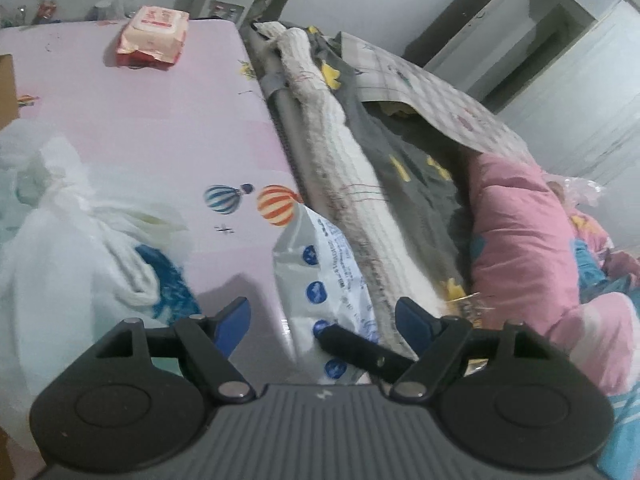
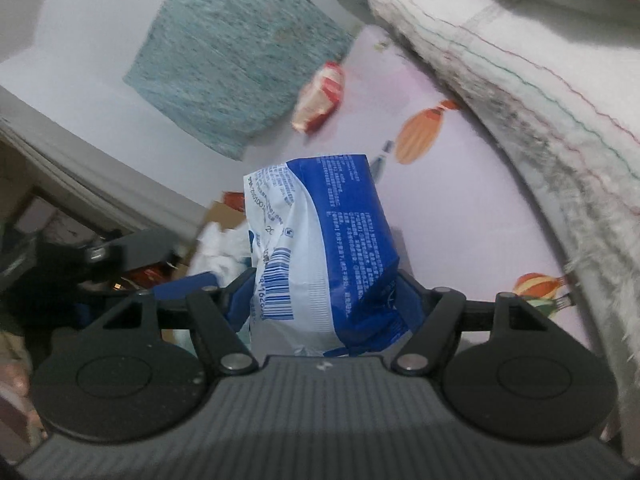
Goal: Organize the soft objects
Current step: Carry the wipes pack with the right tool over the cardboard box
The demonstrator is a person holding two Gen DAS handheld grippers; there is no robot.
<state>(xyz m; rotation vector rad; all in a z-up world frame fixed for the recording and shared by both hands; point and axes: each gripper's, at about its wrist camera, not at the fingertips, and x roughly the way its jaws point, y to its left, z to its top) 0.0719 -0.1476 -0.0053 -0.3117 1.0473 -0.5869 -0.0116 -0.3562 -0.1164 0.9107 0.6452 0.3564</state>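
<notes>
The right tool [image 2: 324, 292] pinches the blue-and-white soft pack [image 2: 320, 240] above the desk [image 2: 460, 208], next needing a placing spot; the left tool [image 1: 322, 320] hangs spread, empty.

Pink balloon-print table [image 1: 152, 128]; red tissue pack [image 1: 154, 38] lay near far edge, white cloth heap [image 1: 80, 248] at left edge, quilt [image 1: 340, 168] along right edge.
</notes>
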